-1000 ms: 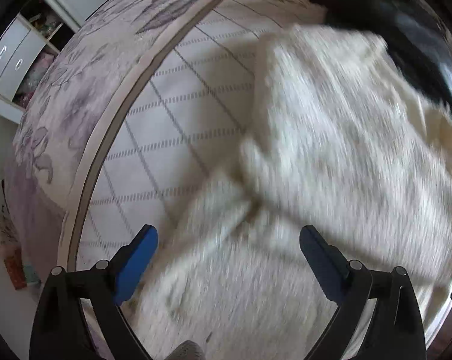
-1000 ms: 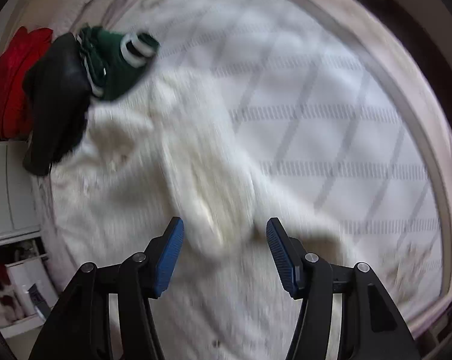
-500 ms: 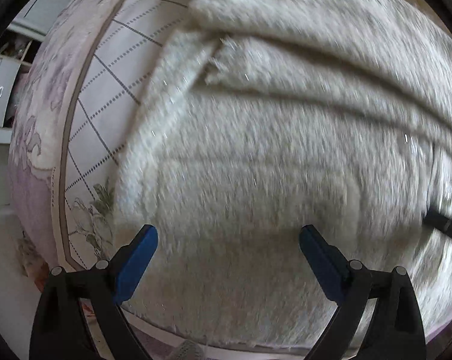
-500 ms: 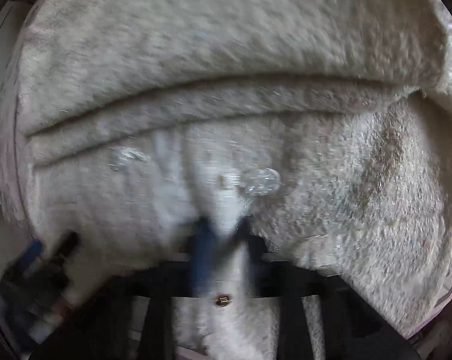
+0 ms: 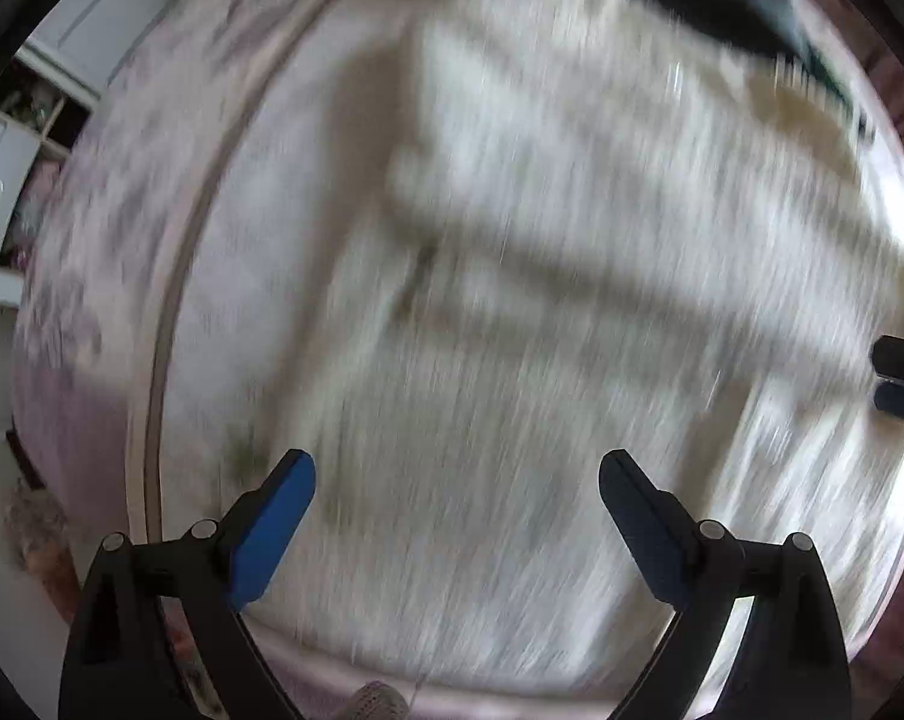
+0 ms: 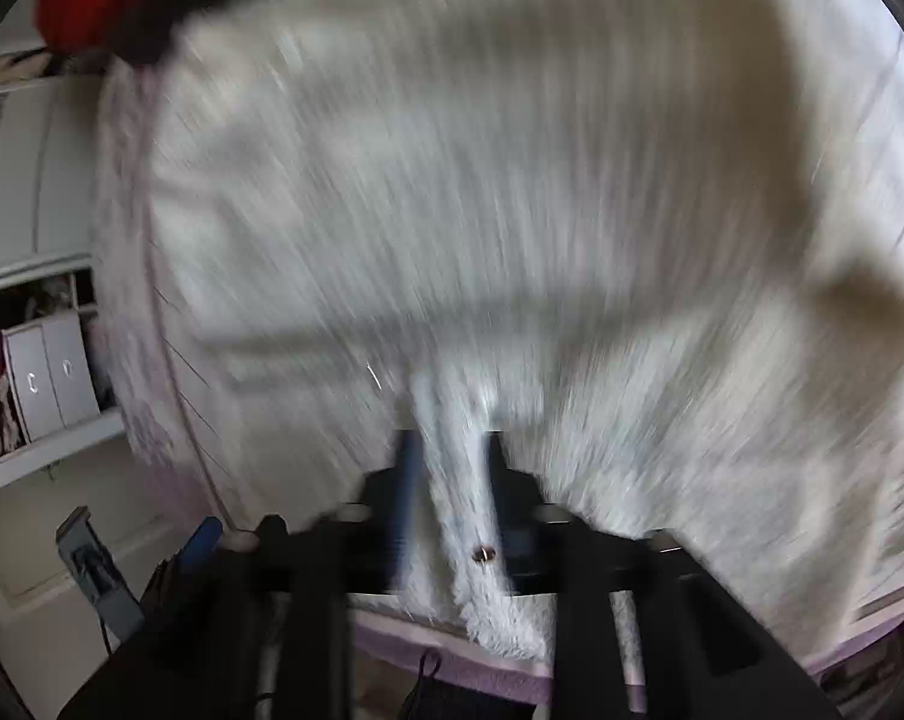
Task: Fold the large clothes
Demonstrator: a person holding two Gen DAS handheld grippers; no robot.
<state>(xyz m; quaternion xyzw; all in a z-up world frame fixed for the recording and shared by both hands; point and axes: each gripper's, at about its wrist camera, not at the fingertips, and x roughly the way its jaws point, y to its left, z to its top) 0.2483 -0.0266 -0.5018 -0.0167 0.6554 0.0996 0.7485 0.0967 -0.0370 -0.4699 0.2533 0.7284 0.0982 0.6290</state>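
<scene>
The fluffy white garment [image 5: 572,312] lies spread over the bed [image 5: 152,192], filling most of both blurred views. The left hand-held gripper [image 5: 457,501] hangs above it with jaws wide apart and nothing between them. The right hand-held gripper [image 6: 449,480], jaws just opening, has a strip of the garment's edge between its fingers at 6 o'clock; whether it is pinched cannot be told.

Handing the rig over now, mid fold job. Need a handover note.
Left tongs: open, empty, above the white fleece garment.
Right tongs: pads on the garment's front edge strip; the jaws have just been opening, so the grip may be loosening.
Garment lies on the bed, apparently lapped over itself; blur hides detail.
Left: finish folding, then recheck the layout.
</scene>
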